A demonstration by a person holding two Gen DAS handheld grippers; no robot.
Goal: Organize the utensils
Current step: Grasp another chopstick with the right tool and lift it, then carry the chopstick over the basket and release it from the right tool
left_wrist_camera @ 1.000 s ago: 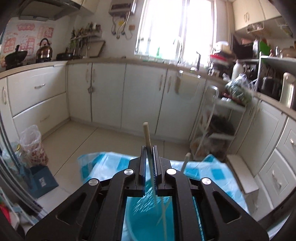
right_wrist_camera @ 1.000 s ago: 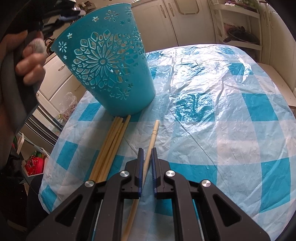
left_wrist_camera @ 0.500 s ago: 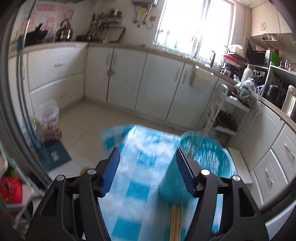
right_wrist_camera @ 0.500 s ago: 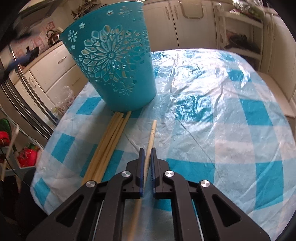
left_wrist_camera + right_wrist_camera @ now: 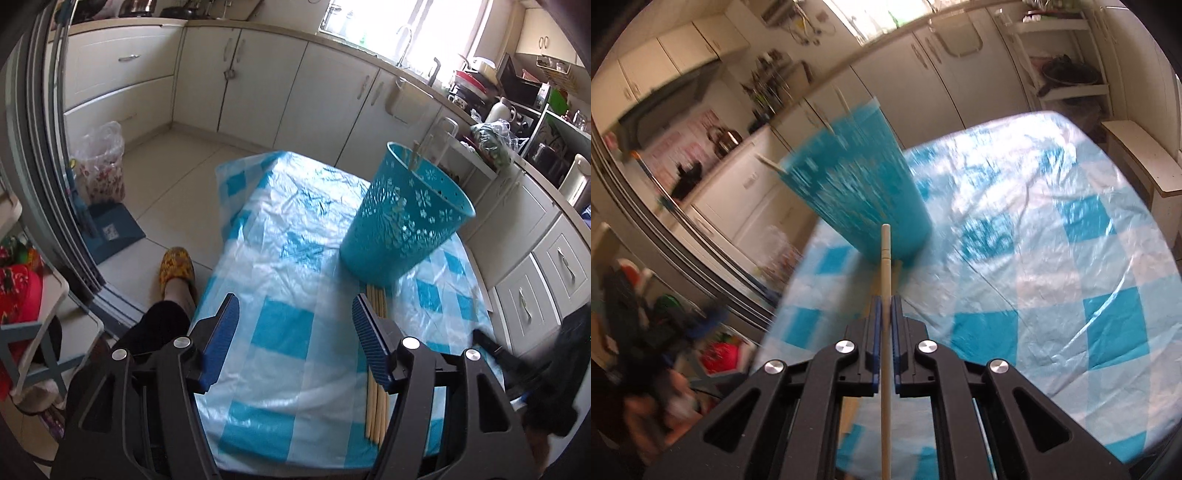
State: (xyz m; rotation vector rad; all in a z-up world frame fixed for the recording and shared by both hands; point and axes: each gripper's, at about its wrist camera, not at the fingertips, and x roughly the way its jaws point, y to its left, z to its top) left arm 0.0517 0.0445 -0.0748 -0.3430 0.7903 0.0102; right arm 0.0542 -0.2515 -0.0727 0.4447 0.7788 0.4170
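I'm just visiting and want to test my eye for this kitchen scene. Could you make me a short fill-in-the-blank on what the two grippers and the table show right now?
1. The right gripper is shut on a single ____.
2. The left gripper holds ____ between its pads.
3. The teal bucket stands on a blue and white ____ tablecloth.
4. A bundle of chopsticks lies on the table just in front of the ____.

Missing words: chopstick; nothing; checked; bucket

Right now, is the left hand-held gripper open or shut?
Open. The left hand-held gripper has its blue pads wide apart, only checked tablecloth showing between them.
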